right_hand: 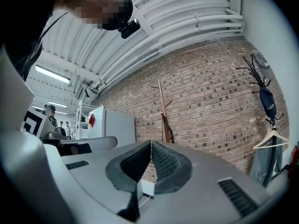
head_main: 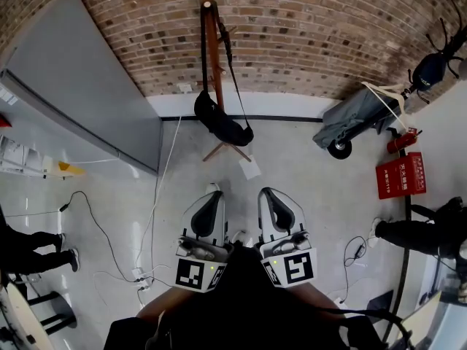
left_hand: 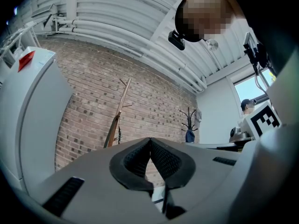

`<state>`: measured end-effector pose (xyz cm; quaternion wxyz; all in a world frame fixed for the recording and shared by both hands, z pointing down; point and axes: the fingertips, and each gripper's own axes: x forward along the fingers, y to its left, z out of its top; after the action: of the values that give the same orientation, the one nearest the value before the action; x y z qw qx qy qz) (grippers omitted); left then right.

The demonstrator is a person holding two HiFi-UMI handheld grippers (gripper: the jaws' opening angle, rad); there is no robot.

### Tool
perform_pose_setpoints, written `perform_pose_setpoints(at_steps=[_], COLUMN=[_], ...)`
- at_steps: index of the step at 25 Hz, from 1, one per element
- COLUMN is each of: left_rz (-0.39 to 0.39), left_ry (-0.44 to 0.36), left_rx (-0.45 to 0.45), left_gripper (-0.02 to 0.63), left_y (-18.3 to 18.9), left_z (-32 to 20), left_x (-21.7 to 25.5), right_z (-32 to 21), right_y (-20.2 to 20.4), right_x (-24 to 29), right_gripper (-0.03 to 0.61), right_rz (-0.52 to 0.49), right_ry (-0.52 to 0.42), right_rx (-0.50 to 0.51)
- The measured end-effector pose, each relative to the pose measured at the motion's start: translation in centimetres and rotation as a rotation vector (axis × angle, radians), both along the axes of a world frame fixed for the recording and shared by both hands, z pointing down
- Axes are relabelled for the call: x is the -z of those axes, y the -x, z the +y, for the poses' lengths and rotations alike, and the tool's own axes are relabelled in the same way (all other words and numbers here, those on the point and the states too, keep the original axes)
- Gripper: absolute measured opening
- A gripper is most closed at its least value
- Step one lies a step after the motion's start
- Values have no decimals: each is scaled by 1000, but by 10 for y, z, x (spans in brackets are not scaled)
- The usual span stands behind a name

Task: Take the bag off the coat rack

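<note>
A black bag point(head_main: 222, 126) hangs by its long strap from a wooden coat rack point(head_main: 211, 57) that stands against the brick wall, straight ahead in the head view. My left gripper point(head_main: 214, 194) and right gripper point(head_main: 266, 192) are side by side low in that view, well short of the rack, both pointing toward it. Each is shut with nothing held. In the left gripper view the left gripper point(left_hand: 150, 141) has its jaws together, and the coat rack point(left_hand: 119, 111) rises beyond them. The right gripper point(right_hand: 151, 143) is likewise shut below the coat rack point(right_hand: 163, 111). The jaws hide the bag's body in both gripper views.
A grey cabinet point(head_main: 80, 93) stands at the left. Cables point(head_main: 146, 254) and a sheet of paper point(head_main: 249, 168) lie on the floor. At the right are a grey garment on a hanger point(head_main: 357, 115), a red fire-extinguisher box point(head_main: 400, 175) and a black coat stand point(head_main: 430, 68). People's legs point(head_main: 33, 246) show at both sides.
</note>
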<state>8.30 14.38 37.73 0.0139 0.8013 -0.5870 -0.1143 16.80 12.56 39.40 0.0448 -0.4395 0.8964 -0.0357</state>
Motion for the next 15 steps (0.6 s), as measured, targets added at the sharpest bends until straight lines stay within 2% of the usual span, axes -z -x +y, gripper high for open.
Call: perform_pose_setpoints(at_steps=[6, 15], left_rz=[5, 29], left_ry=[-1, -5], left_rx=[-9, -23], left_gripper=[17, 17], left_y=[11, 43], left_z=[-40, -121], left_x=[2, 13], right_z=[-42, -126], right_y=[15, 63], right_x=[1, 23], right_gripper=[19, 20], right_rz=[9, 21], right_ry=[0, -28], right_rx=[-3, -10])
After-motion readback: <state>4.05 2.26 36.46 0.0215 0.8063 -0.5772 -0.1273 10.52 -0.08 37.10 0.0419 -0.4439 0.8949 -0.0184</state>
